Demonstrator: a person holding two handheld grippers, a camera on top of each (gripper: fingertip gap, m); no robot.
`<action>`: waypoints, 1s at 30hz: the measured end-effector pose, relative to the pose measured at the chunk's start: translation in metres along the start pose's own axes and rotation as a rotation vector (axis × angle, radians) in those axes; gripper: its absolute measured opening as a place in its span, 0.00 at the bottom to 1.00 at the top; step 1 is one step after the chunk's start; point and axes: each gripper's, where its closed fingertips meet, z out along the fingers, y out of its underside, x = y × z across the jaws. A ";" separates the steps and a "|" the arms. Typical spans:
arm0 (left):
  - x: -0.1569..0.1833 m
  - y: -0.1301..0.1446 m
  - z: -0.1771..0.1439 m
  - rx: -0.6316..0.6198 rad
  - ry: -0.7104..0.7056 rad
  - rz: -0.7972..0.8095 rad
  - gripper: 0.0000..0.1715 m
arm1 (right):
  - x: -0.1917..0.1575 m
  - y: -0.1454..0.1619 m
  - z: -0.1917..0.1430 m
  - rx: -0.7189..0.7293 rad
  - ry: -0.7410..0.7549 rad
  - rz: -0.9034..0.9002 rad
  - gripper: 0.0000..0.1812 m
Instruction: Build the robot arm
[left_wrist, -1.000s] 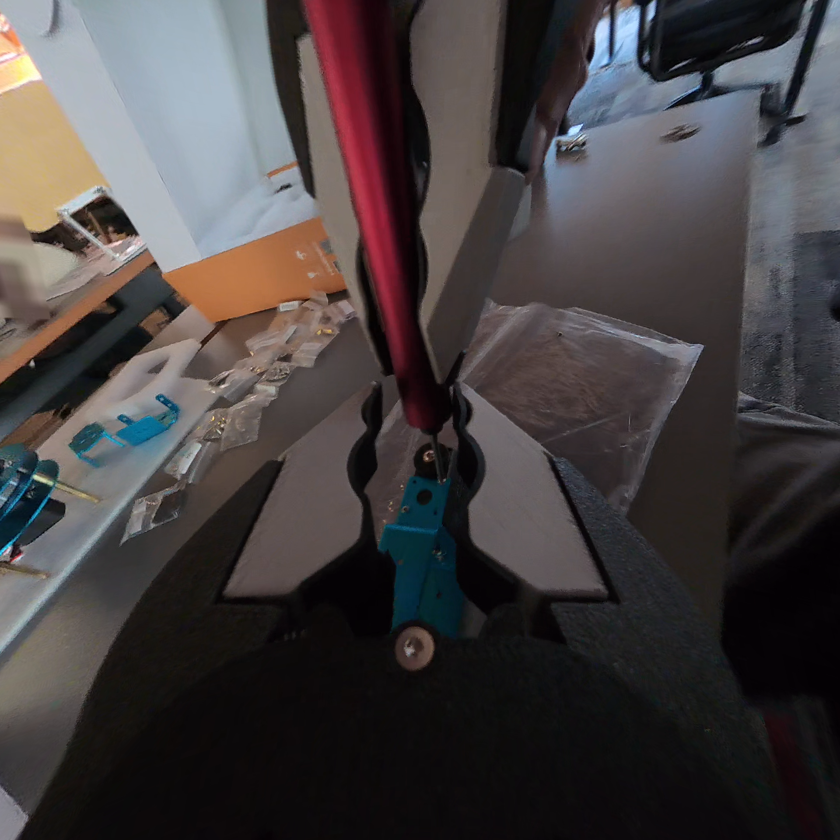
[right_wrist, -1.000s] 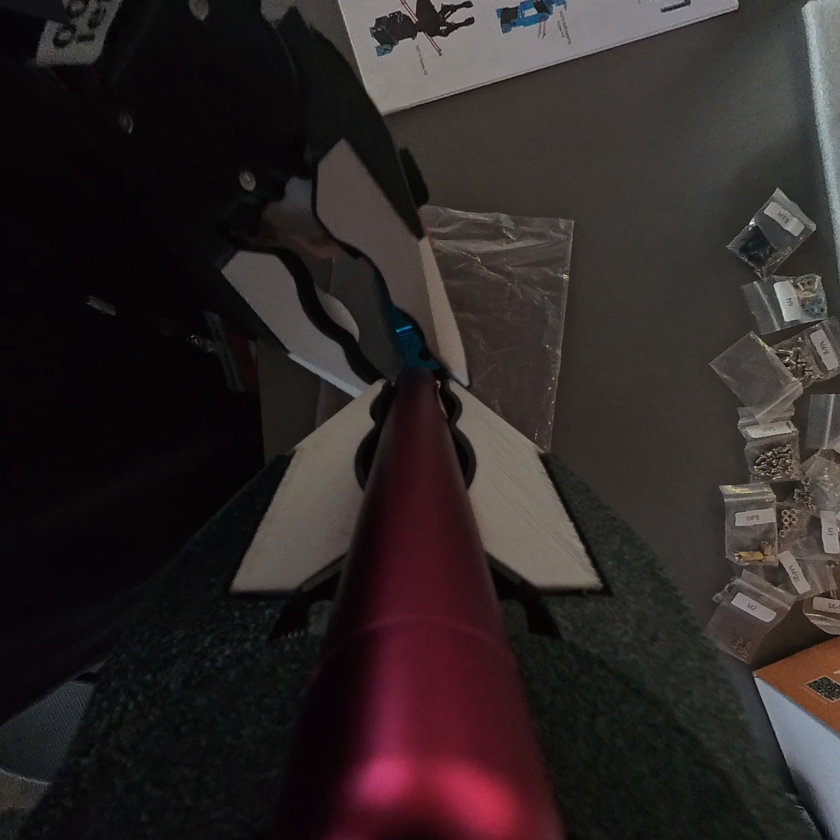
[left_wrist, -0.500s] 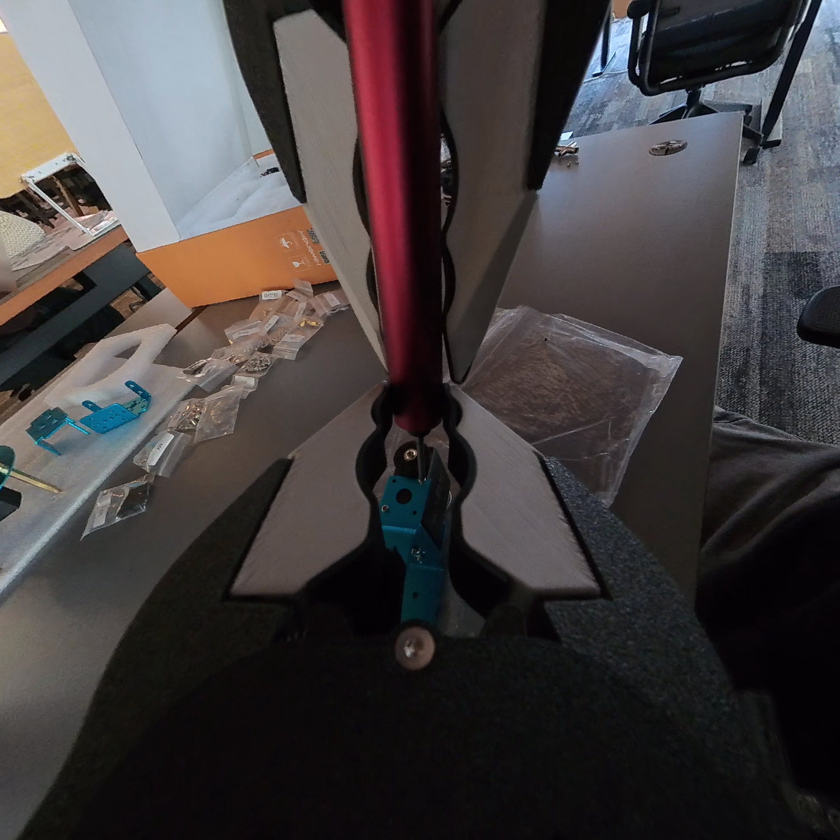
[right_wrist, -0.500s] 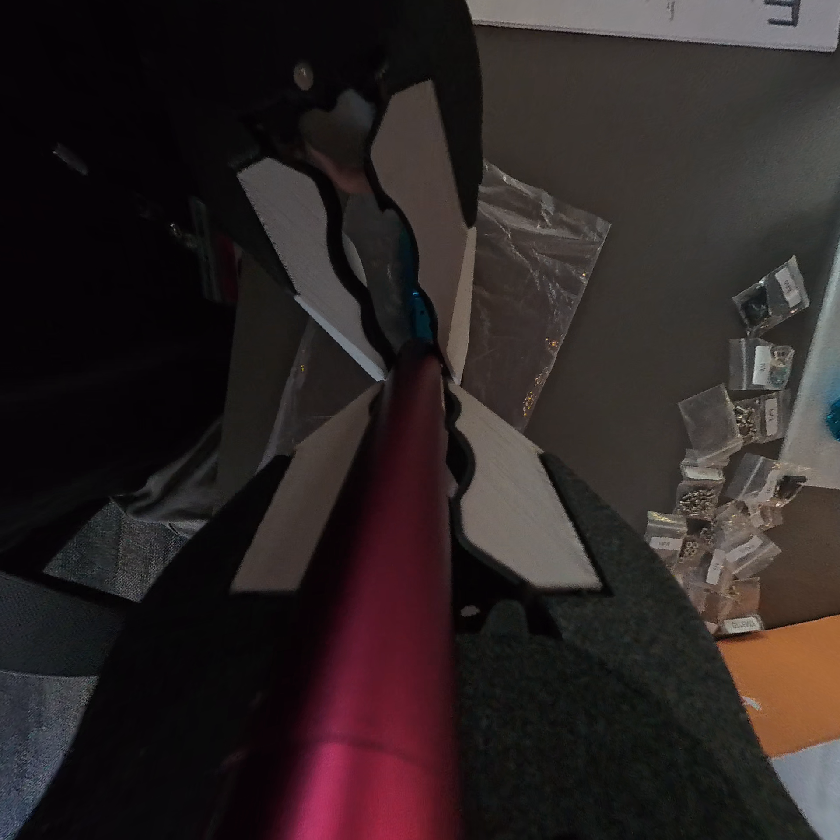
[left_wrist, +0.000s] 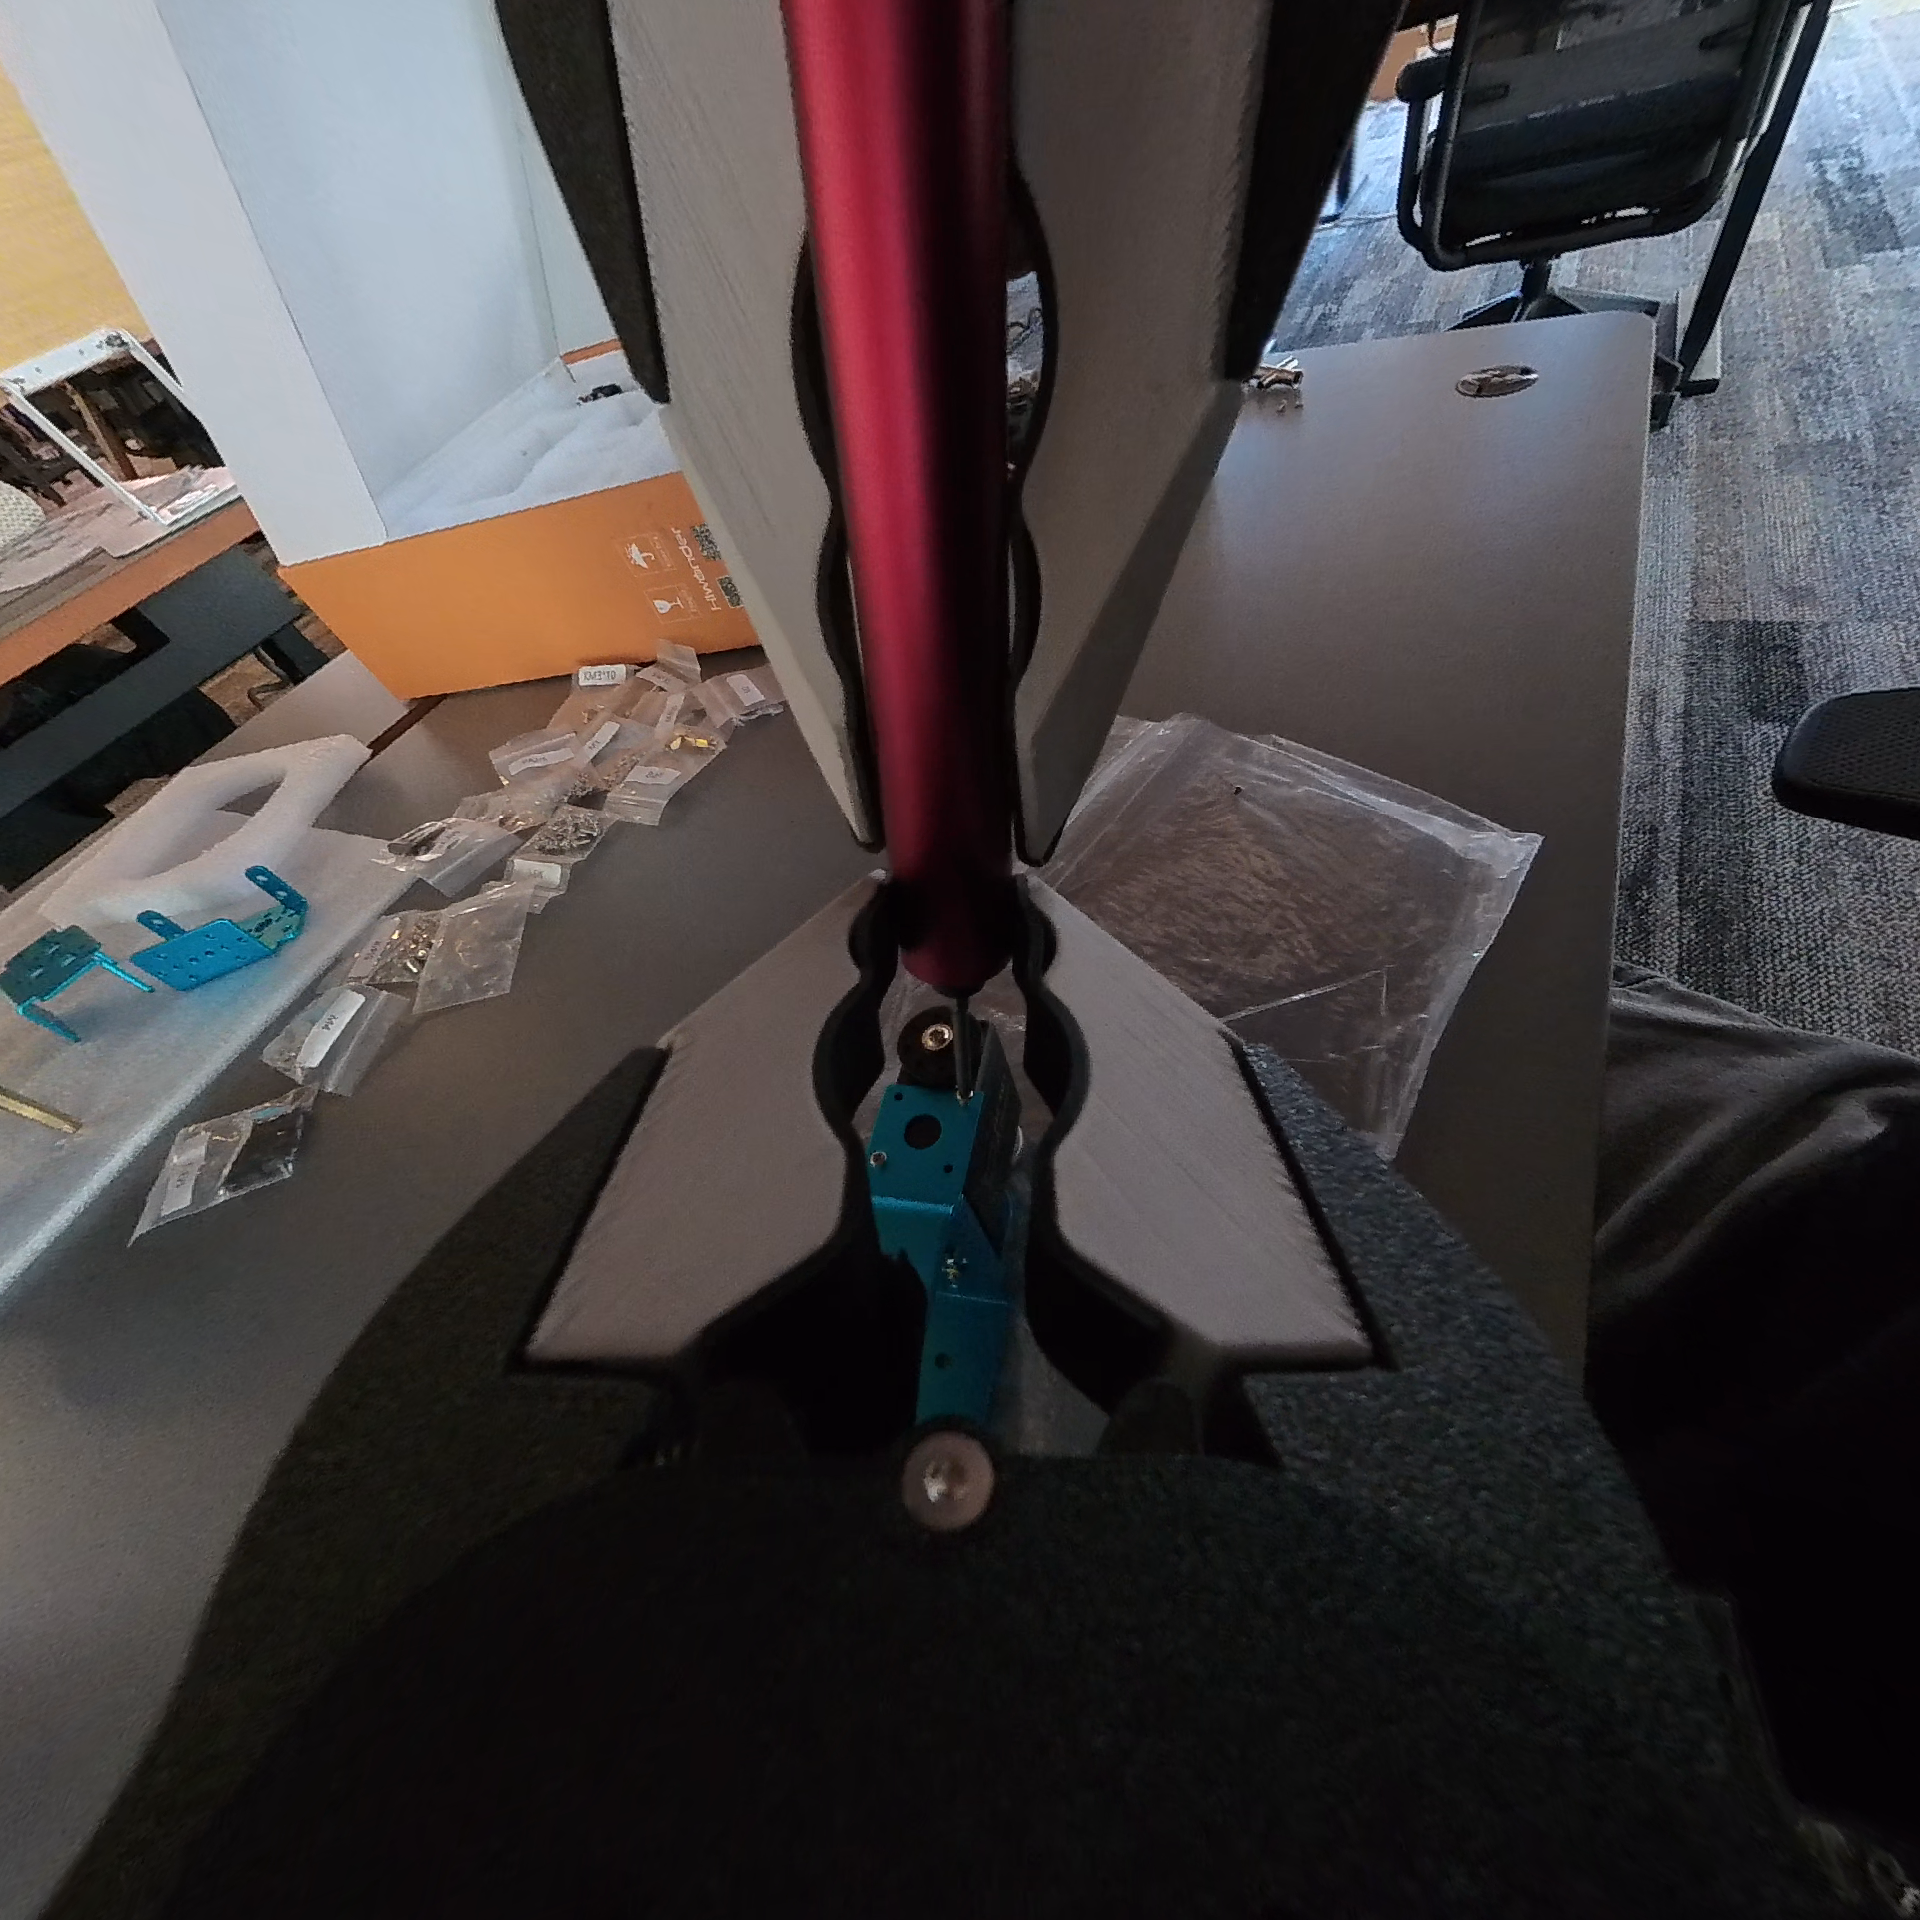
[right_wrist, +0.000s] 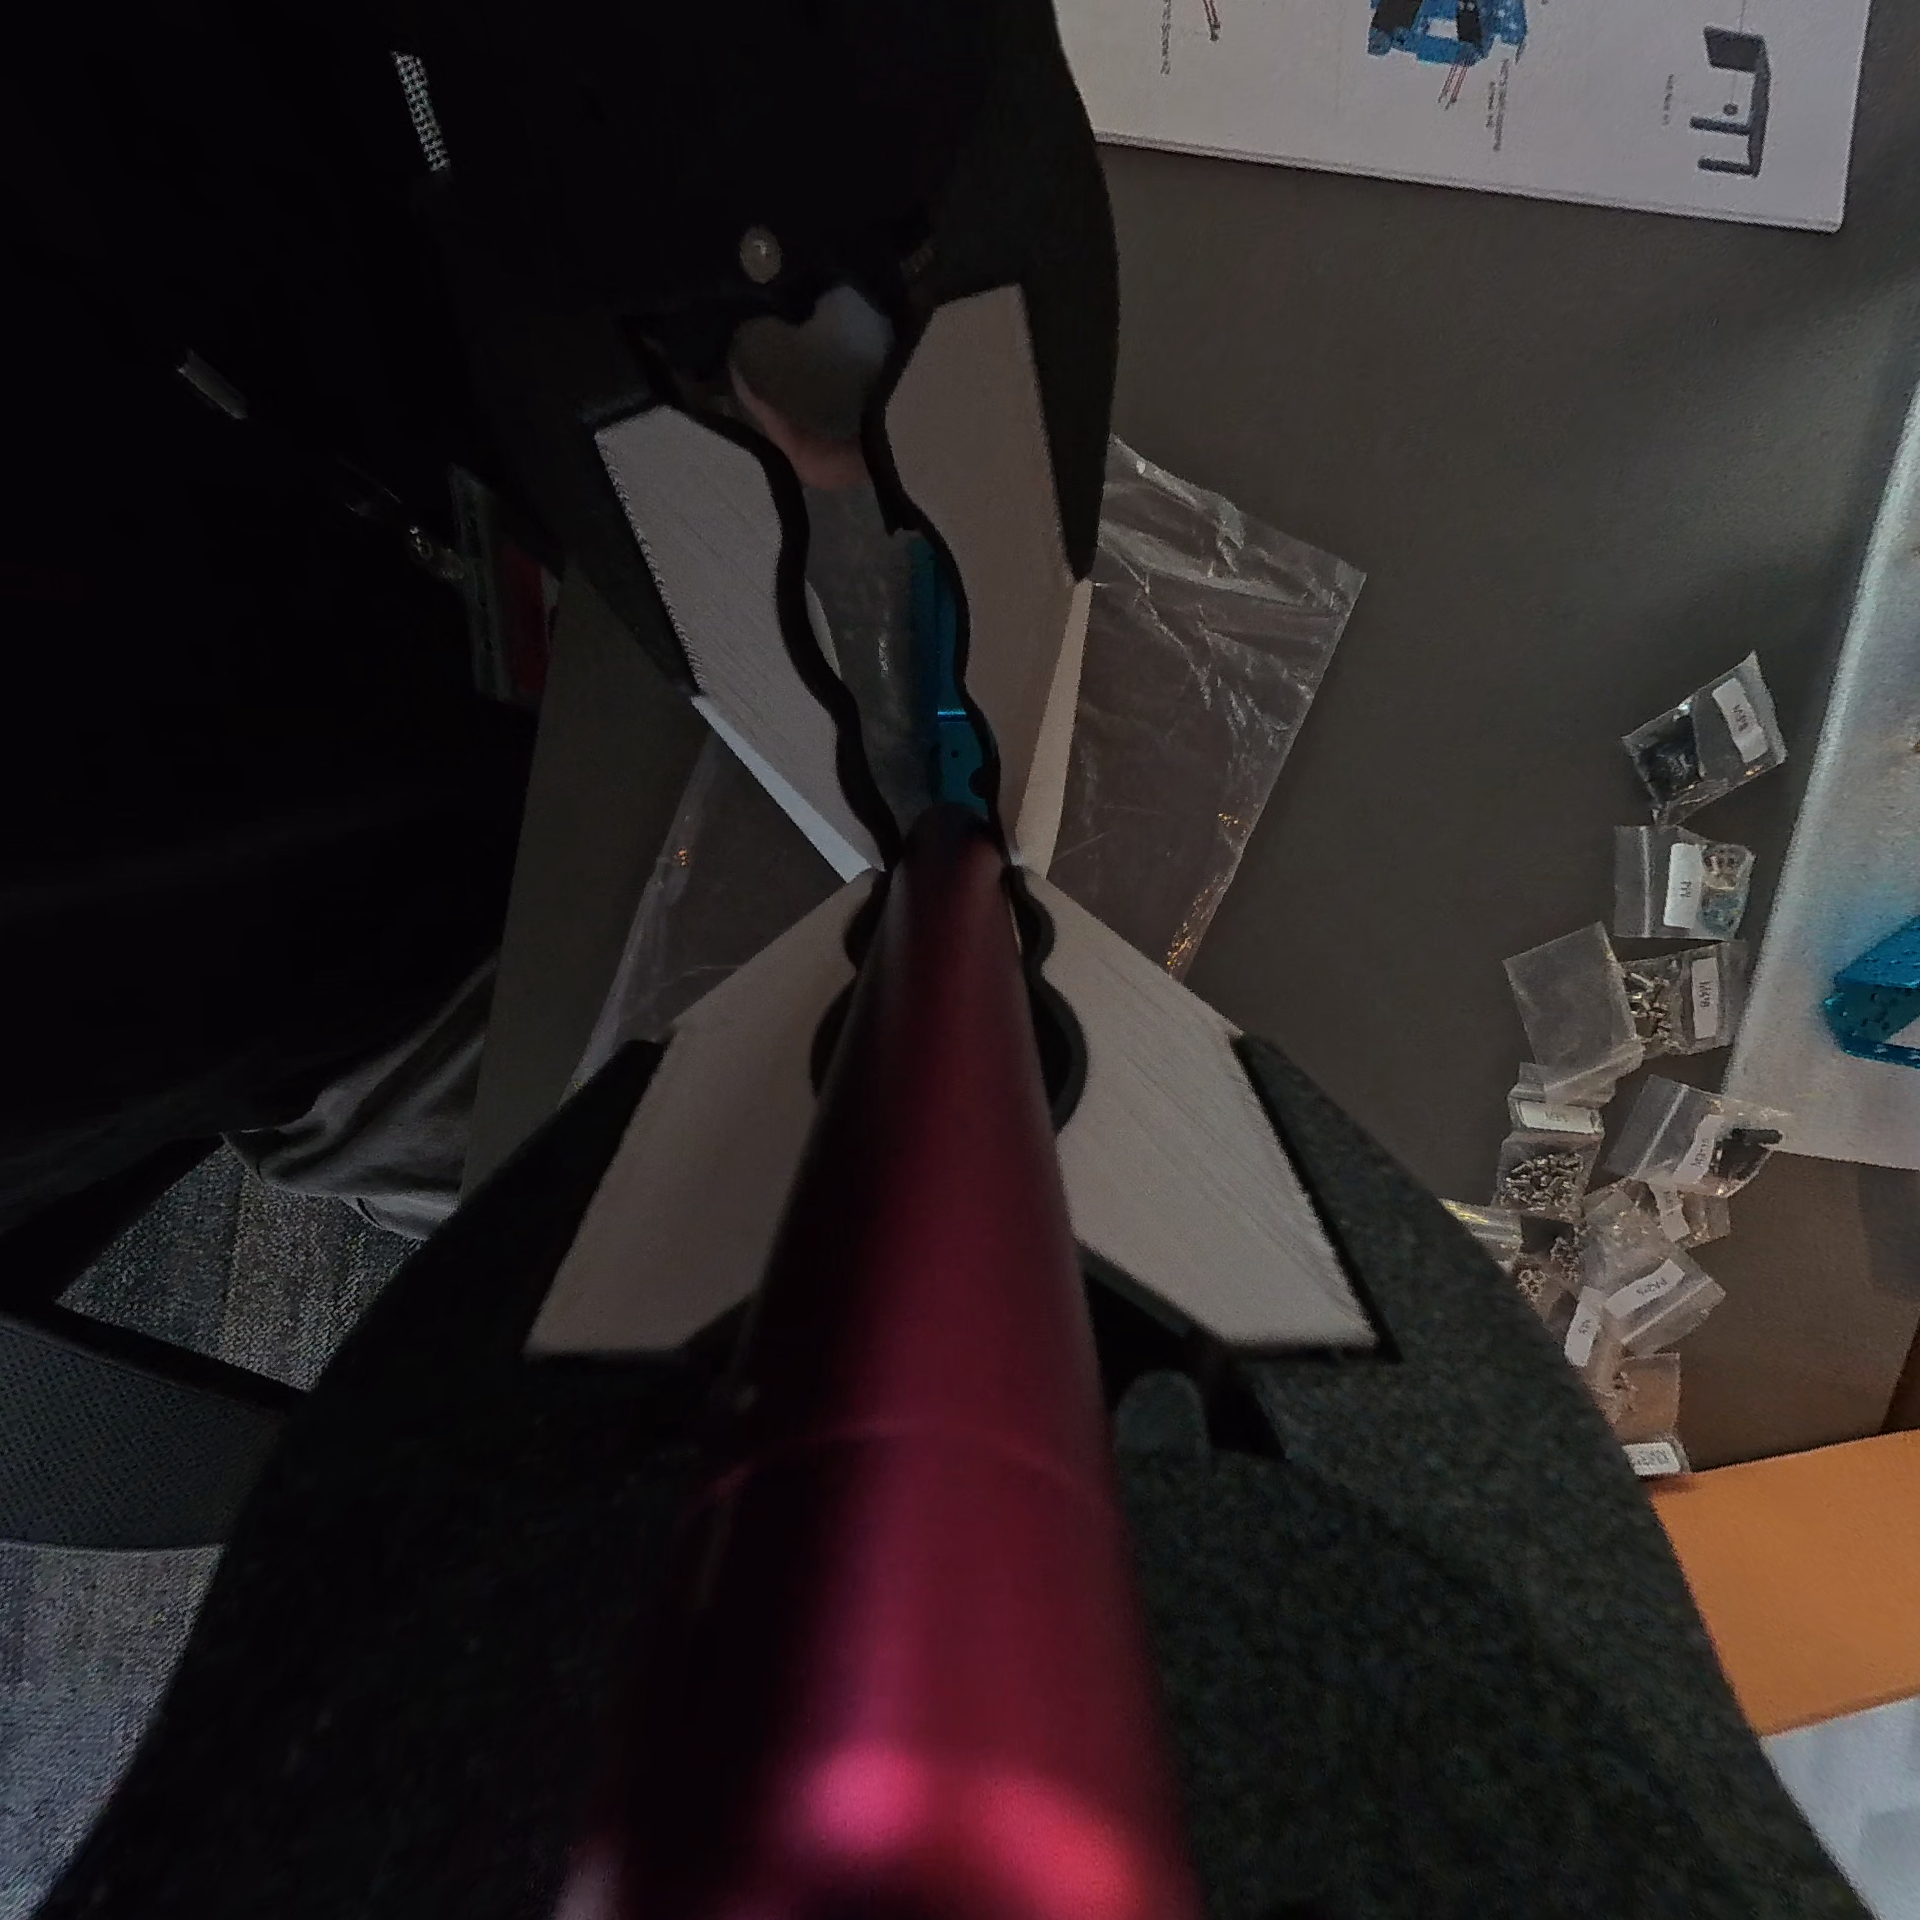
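Observation:
My left gripper (left_wrist: 951, 904) is shut on a blue metal bracket (left_wrist: 920, 1153) with a black part (left_wrist: 935, 1034) at its top, held above the dark table (left_wrist: 1403, 582). My right gripper (right_wrist: 940, 883) is shut on a red screwdriver (right_wrist: 914, 1351) and faces the left one, fingertips almost touching. In the left wrist view the screwdriver (left_wrist: 904, 468) comes down from above, and its thin tip rests on the bracket's top right edge. In the right wrist view the bracket (right_wrist: 951, 748) shows only as a blue sliver between the left gripper's fingers.
A clear plastic bag (left_wrist: 1278, 914) lies on the table under the grippers. Several small bags of screws (left_wrist: 582, 790) lie to the left by an orange and white box (left_wrist: 499, 603). Loose blue brackets (left_wrist: 208, 945) sit beside white foam. A printed sheet (right_wrist: 1507, 94) lies beyond. A person's leg (left_wrist: 1745, 1195) is at the right. Less than 4 cm separates the two grippers' tips.
Both grippers turned and steadied while staying shut. The screwdriver tip shifted from the black part onto the bracket's top right edge. The printed sheet came back into the right wrist view.

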 end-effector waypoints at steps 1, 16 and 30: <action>0.000 0.000 0.000 0.000 0.002 0.002 0.12 | 0.000 0.000 0.000 0.001 -0.003 0.003 0.12; -0.017 0.043 -0.037 -0.134 0.027 -0.090 0.32 | -0.006 -0.001 0.002 -0.004 -0.052 0.065 0.12; -0.019 0.070 -0.049 -0.315 0.244 0.080 0.25 | -0.009 0.008 0.012 -0.054 0.004 0.072 0.12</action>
